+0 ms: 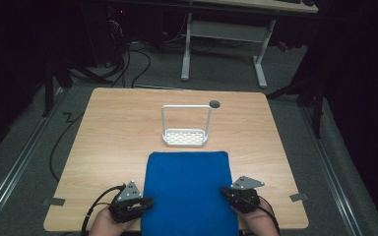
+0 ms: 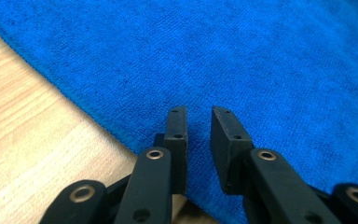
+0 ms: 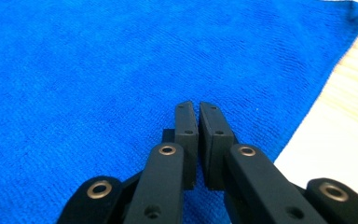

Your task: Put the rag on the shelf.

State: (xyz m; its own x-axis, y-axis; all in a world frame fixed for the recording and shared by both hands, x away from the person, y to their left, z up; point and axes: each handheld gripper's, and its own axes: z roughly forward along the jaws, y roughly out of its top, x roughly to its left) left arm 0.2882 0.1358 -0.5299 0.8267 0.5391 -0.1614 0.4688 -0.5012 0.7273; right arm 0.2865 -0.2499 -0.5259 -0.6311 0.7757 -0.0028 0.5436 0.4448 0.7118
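A blue towel (image 1: 187, 191) lies flat on the near half of the wooden table (image 1: 113, 128), reaching its front edge. At the towel's left edge sits my left gripper (image 1: 147, 202), pointing inward over the cloth. In the left gripper view its jaws (image 2: 199, 112) stand a little apart above the towel (image 2: 214, 56), with nothing between them. My right gripper (image 1: 225, 191) rests at the towel's right edge. In the right gripper view its jaws (image 3: 198, 106) are almost touching over the towel (image 3: 98, 70), and no cloth shows between them.
A white wire rack (image 1: 185, 137) with a tall handle stands just beyond the towel. A dark round hole (image 1: 215, 103) marks the table's far side. Grey tape pieces (image 1: 54, 201) sit near both front corners. A white desk frame (image 1: 261, 64) stands on the floor behind.
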